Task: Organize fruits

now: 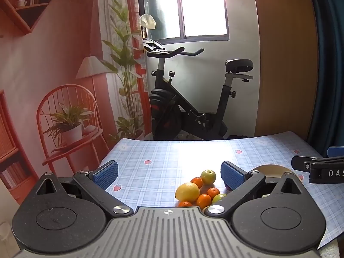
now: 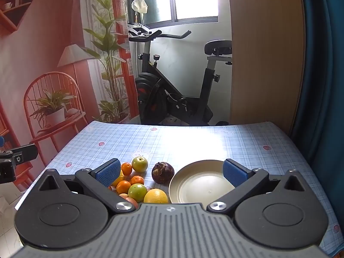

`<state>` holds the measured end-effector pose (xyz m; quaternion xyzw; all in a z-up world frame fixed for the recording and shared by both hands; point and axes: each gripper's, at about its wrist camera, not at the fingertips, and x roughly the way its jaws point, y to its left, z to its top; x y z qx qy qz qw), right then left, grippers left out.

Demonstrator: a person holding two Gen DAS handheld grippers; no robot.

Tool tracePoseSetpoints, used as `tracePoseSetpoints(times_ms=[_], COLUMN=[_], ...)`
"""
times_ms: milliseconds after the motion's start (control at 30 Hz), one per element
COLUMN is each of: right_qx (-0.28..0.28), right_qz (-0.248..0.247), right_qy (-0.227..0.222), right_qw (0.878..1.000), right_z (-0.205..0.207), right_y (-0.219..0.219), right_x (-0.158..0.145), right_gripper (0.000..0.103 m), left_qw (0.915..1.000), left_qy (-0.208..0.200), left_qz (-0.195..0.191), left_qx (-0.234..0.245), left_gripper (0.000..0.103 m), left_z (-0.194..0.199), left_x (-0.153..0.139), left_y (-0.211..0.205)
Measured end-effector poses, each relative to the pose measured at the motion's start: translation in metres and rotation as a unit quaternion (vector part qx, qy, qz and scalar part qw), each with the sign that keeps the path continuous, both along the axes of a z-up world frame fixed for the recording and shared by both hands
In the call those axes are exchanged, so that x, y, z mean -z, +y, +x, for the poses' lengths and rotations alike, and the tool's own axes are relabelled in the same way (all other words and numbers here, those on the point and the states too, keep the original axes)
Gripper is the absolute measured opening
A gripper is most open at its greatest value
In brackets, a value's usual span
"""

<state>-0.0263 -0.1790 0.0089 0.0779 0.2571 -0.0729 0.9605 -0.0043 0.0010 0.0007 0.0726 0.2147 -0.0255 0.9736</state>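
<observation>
Both grippers have black linkage arms with silver screws, blue ribbed fingers [image 2: 108, 172] and a grey ridged body.

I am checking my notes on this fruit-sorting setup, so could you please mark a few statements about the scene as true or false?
1. The plate already holds fruit. False: it holds nothing.
2. The dark purple fruit sits between the plate and the fruit pile. True.
3. The right gripper is closed on an orange. False: it is open and grips nothing.
4. The left gripper is open. True.
5. The fruit lies on a bare wooden table. False: the table has a blue checked tablecloth.
</observation>
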Motion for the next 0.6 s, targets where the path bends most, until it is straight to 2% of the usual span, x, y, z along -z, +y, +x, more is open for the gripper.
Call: tracePoseSetpoints(times_ms=[600], right_qx=[0.001], right_qz=[-0.004], right_qy=[-0.001], right_qw=[1.000], right_z=[0.0009], right_y=[-0.0007], right_x=[-0.0034], right_gripper=[0.103], left_qw=[1.0000], left_qy=[-0.004], left_qz=[-0.001], left_qx=[0.007], left_gripper=[0.102], left_z=[-0.0022], left_x=[0.0006], left_y=[0.0024])
